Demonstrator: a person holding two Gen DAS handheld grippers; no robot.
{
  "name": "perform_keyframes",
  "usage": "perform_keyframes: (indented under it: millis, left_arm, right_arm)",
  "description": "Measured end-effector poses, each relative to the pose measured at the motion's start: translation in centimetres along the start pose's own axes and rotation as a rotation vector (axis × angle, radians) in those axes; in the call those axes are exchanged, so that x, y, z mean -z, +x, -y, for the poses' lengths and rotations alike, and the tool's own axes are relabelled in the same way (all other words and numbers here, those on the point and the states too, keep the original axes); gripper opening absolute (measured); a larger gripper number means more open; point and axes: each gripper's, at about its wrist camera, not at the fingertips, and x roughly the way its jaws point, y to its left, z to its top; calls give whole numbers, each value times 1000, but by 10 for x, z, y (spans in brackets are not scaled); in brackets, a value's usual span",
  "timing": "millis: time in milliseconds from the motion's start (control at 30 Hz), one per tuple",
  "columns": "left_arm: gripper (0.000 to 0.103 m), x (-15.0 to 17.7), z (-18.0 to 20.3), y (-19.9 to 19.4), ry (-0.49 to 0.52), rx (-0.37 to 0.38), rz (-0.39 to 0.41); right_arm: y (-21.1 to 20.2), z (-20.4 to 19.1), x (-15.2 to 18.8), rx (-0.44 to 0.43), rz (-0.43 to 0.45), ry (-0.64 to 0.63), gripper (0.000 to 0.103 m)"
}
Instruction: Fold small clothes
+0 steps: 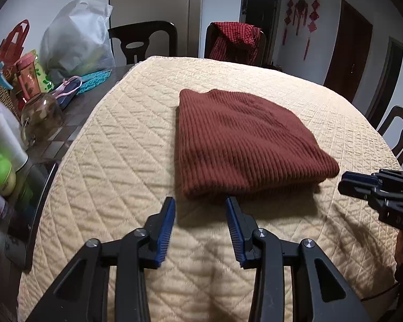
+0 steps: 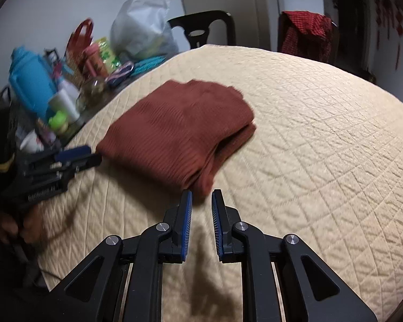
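Your rust-brown ribbed knit garment (image 1: 244,139) lies folded into a thick rectangle near the middle of the cream quilted cover (image 1: 121,177), with its layered open edges facing your right side and a clean fold along the near edge. That tidy stack suggests the folding is largely done, so both tools sit off the cloth instead of gripping it.

Your left gripper (image 1: 200,201) stands moderately open and empty, tips just short of the garment's near edge at 12 o'clock. Your right gripper (image 2: 201,194) has its jaws narrowly parted with nothing between them; the garment's near corner sits just ahead at 12 o'clock, not pinched. In the left wrist view the right tool shows at 3 o'clock, just beside the garment's right corner.

For room to move: the cover is bare from 1 to 5 o'clock of the garment in the right wrist view. Toward 9 to 11 o'clock the cover ends and clutter crowds the table edge: a glass jar (image 1: 41,116), a blue bottle (image 2: 29,83), a white plastic bag (image 1: 78,37). Keep any sliding or smoothing away from that side. Chairs stand beyond the far edge, one draped with a red checked cloth (image 1: 236,41)
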Motion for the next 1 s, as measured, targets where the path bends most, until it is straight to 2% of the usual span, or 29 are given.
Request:
perform_keyframes:
  millis: [67, 100, 300, 433, 1000]
  left_arm:
    - [42, 4, 1, 1, 8, -7, -8]
    - [42, 5, 1, 2, 13, -7, -13]
    - [42, 10, 2, 16, 16, -11, -64]
    - [46, 11, 3, 16, 19, -13, -60]
    - [51, 12, 9, 17, 40, -43, -61]
  right_arm:
    - [2, -4, 4, 12, -8, -25, 29]
    - [4, -6, 6, 21, -14, -32, 31]
    - [20, -6, 13, 75, -59, -37, 31]
    - [21, -8, 15, 89, -49, -54, 32]
    - [20, -9, 17, 92, -46, -58, 34]
